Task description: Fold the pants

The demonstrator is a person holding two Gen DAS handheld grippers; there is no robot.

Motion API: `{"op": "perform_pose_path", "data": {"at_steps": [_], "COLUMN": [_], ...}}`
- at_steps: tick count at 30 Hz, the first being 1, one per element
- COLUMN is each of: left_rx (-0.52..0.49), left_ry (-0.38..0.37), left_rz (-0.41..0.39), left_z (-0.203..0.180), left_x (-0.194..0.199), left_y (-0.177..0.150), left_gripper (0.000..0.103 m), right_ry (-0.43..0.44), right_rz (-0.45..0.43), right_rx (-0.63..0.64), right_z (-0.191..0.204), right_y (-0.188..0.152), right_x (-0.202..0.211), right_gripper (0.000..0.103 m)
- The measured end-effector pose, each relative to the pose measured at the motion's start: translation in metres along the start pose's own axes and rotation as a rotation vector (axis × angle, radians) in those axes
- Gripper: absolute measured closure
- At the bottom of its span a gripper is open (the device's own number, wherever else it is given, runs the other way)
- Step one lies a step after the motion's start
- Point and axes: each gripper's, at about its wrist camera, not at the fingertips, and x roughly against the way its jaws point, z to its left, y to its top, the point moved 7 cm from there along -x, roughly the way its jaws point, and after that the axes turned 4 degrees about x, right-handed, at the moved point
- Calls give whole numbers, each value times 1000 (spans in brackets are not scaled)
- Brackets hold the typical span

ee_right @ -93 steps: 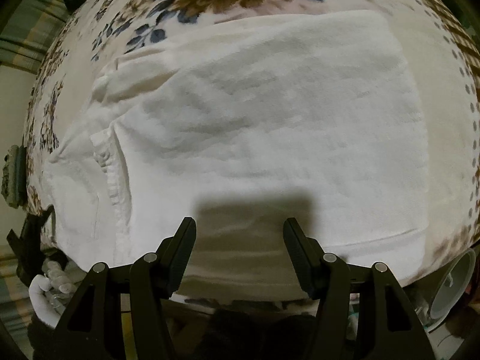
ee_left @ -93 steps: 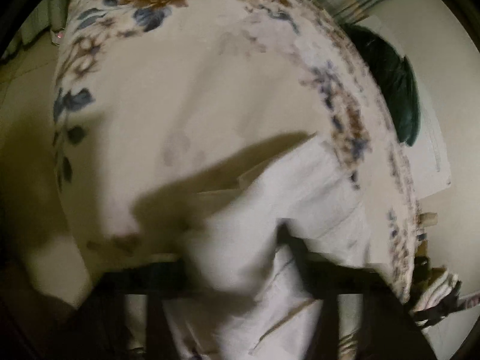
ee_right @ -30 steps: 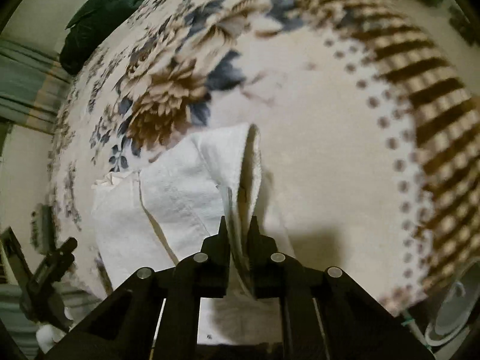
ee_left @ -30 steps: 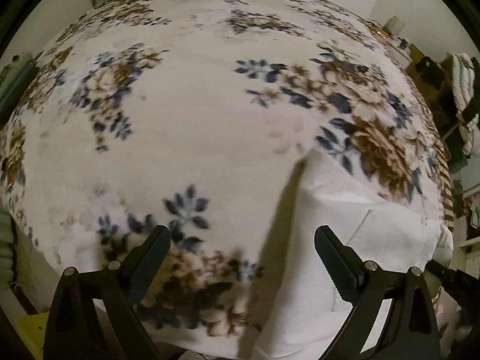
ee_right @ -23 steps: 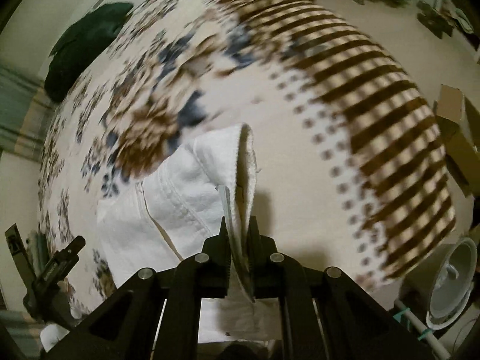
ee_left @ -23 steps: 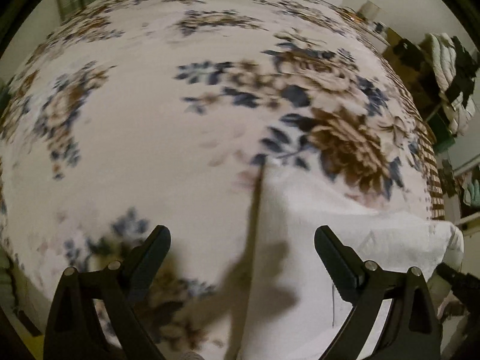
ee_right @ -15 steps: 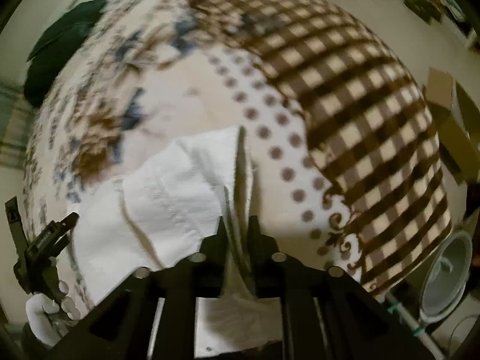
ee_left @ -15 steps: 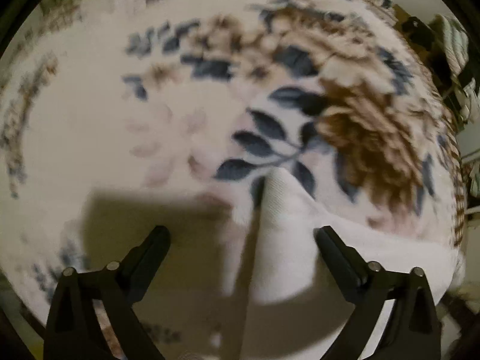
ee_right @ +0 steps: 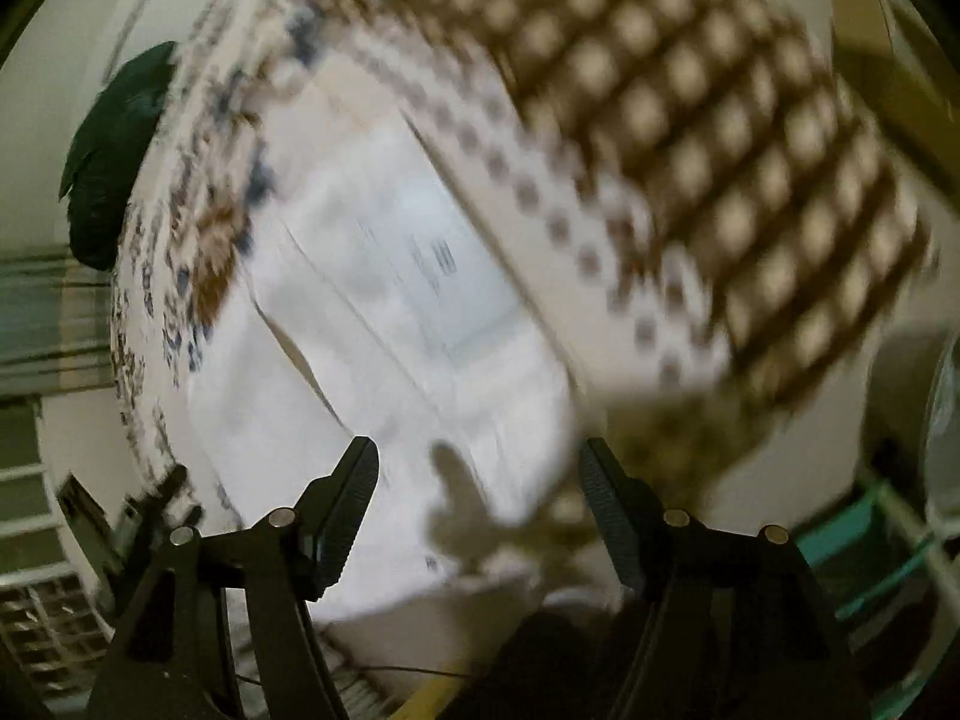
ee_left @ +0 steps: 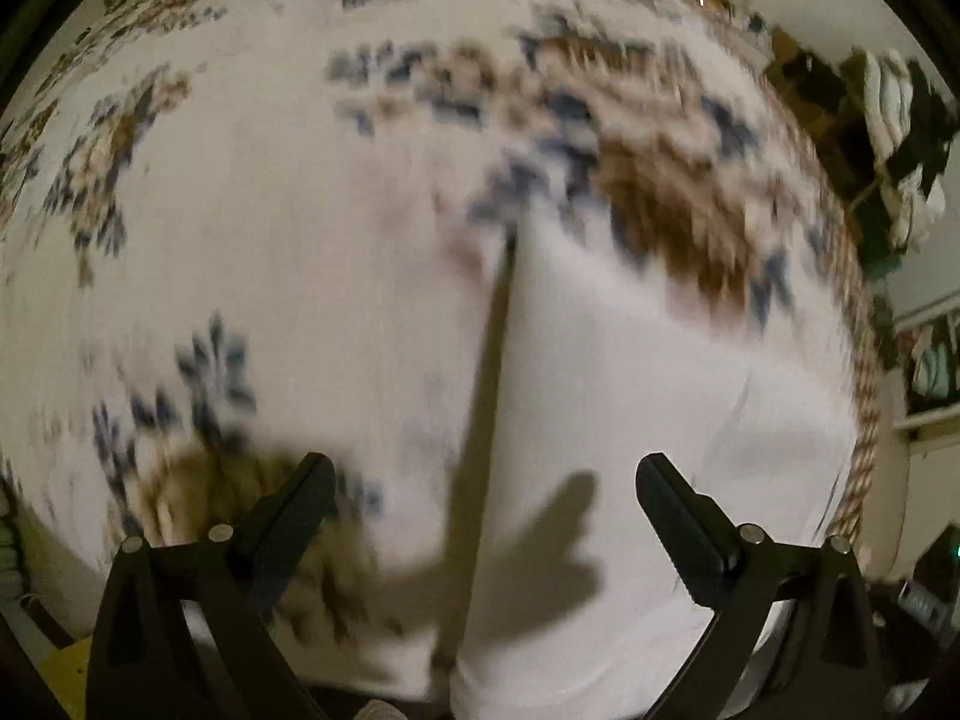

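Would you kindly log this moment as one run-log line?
left gripper: open, empty | right gripper: open, empty | pants: folded, lying on floral blanket

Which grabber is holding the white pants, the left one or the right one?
Neither: the left gripper and right gripper are both open and empty. The white pants lie on the flowery blanket.

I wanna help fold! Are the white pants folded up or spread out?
Folded. The white pants lie as a compact layered block on the flowered blanket, one straight edge showing; both grippers are open, off them.
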Motion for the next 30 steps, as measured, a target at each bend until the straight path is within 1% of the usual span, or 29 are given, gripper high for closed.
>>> {"op": "perform_pose_path", "data": {"at_steps": [1, 3, 5, 6, 7, 8, 10, 11, 12, 13, 14, 17, 19, 20, 23, 27, 29, 30], "left_rx": [-9, -27, -37, -17, 7, 8, -5, -9, -9, -1, 20, 51, 72, 75, 69, 47, 42, 41], "left_ry": [4, 28, 22, -6, -50, -66, -68, -77, -89, -106, -149, -205, -231, -239, -254, -268, -272, -277], "left_rz": [33, 85, 135, 148, 148, 151, 164, 157, 143, 131, 126, 122, 125, 125, 101, 96, 96, 93], "left_z": [-3, -3, 2, 5, 10, 12, 10, 9, 10, 11, 10, 10, 7, 7, 4, -3, -6, -6], "left_x": [-8, -27, -47, -54, -57, -57, -50, -45, -40, -35, -34, -41, -51, -54, -56, -58, -62, -63], "left_y": [-12, -35, -54, -58, -59, -58, -53, -49, -46, -42, -38, -29, -23, -21, -17, -9, -5, -4], "left_gripper": [0, 0, 0, 0, 0, 0, 0, 0, 0, 0, 0, 0, 0, 0, 0, 0, 0, 0], "right_ry": [6, -16, -13, 7, 24, 42, 39, 43, 65, 117, 180, 305, 366, 435, 497, 603, 594, 562], "right_rz": [16, 42, 57, 53, 43, 37, 42, 42, 37, 31, 28, 40, 22, -11, -45, -60, -68, -68], "right_rx": [-14, -33, -43, -56, -68, -82, -73, -77, -79, -76, -71, -79, -98, -102, -102, -169, -143, -106], "right_z": [-4, -14, -20, -25, -29, -32, -31, -29, -27, -23, -17, -9, -6, 0, 9, 8, 13, 17], "right_y": [-7, -20, -26, -28, -28, -29, -30, -31, -32, -32, -31, -37, -37, -36, -36, -28, -26, -26], "right_x": [-8, -29, -45, -51, -53, -54, -53, -51, -49, -47, -46, -64, -76, -79, -84, -86, -83, -86], "right_gripper": [31, 31, 31, 31, 31, 31, 31, 31, 31, 31, 31, 31, 25, 22, 19, 19, 19, 19]}}
